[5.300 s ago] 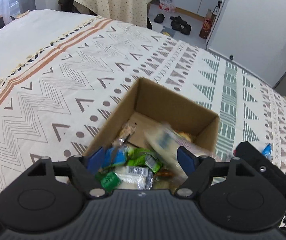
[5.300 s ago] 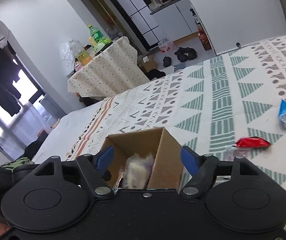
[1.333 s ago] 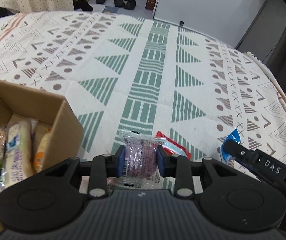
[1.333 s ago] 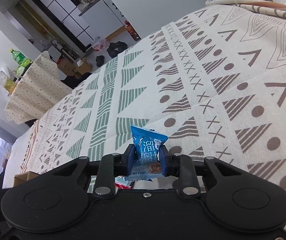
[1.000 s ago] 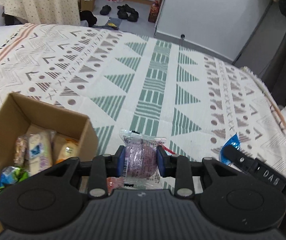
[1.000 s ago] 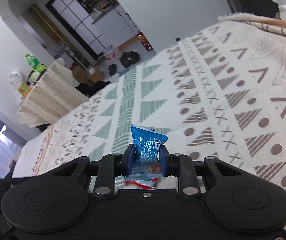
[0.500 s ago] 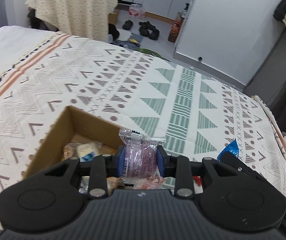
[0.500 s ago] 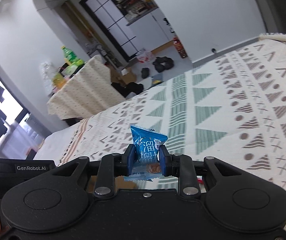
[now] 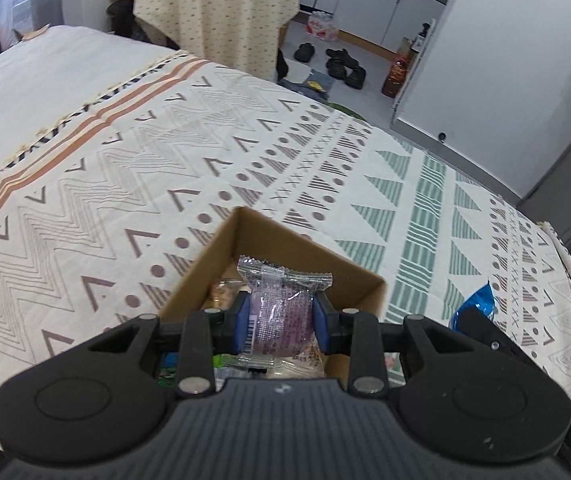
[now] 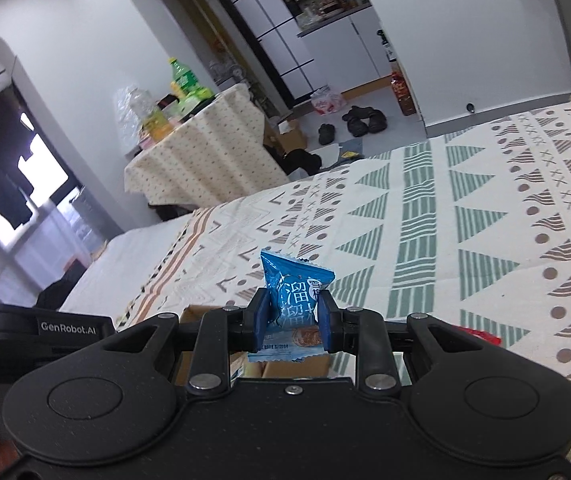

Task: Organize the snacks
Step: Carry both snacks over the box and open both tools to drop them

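Snack sorting on a patterned bed (image 9: 125, 184): the left tool (image 9: 280, 322) grips a clear-and-purple packet (image 9: 281, 312) at lower centre of its frame, directly above the open cardboard box (image 9: 205, 276), whose far corner points toward the upper middle and which already holds several wrapped snacks. The packet stands with its long axis upright, crimped end up, so the coming drop appears to be straight down. The right tool (image 10: 291, 322) clenches a blue packet (image 10: 295, 292), also upright; only a slice of the box (image 10: 193, 314) shows below and left of its pads in that frame, suggesting the left hand is better placed to let go first. A red wrapper (image 10: 481, 334) lies on the bed at right.
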`<state>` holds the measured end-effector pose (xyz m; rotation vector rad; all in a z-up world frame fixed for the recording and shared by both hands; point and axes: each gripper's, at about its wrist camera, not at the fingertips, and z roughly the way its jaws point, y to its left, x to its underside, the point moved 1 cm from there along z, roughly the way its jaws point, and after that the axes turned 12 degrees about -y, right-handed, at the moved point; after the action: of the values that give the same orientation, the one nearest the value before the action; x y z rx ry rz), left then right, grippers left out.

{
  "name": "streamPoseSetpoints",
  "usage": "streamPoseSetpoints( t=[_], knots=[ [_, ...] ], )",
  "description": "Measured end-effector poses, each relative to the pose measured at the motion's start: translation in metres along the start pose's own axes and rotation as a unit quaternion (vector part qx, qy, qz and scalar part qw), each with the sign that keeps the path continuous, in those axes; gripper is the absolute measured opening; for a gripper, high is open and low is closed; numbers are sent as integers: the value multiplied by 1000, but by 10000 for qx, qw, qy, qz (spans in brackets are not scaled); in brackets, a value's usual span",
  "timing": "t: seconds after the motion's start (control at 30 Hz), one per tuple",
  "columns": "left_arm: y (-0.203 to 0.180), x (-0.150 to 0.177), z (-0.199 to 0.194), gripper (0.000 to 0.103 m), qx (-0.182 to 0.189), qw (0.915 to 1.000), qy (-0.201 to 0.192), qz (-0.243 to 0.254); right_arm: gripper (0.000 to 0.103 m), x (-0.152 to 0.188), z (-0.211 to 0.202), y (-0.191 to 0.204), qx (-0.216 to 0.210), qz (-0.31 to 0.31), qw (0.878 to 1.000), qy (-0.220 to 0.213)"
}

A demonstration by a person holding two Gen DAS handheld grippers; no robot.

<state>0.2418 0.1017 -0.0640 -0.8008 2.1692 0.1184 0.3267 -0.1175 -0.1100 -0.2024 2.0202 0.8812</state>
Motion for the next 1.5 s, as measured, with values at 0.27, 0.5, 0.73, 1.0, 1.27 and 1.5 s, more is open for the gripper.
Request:
streamPoseSetpoints(
  t=[0.27,0.5,0.73,1.0,1.27,1.5],
  knots=[
    [28,0,12,32,-149,9996,72,-248,26,15,6,31,-240,-263,9993,118],
    [40,0,29,32,-114,9991,140,-389,26,30,19,53,-421,-492,9974,314],
    [40,-2,43,38,-68,9990,127,-412,26,29,23,54,-455,-493,9976,171],
    [34,-6,37,59,-182,9994,59,-276,41,28,24,55,-584,-515,9969,131],
    [20,1,25,78,-241,9993,-111,-271,76,9,0,25,-99,-343,9992,-167],
    [3,9,15,82,-163,9997,-16,-204,92,-3,-20,0,187,-220,9990,-336]
  ],
)
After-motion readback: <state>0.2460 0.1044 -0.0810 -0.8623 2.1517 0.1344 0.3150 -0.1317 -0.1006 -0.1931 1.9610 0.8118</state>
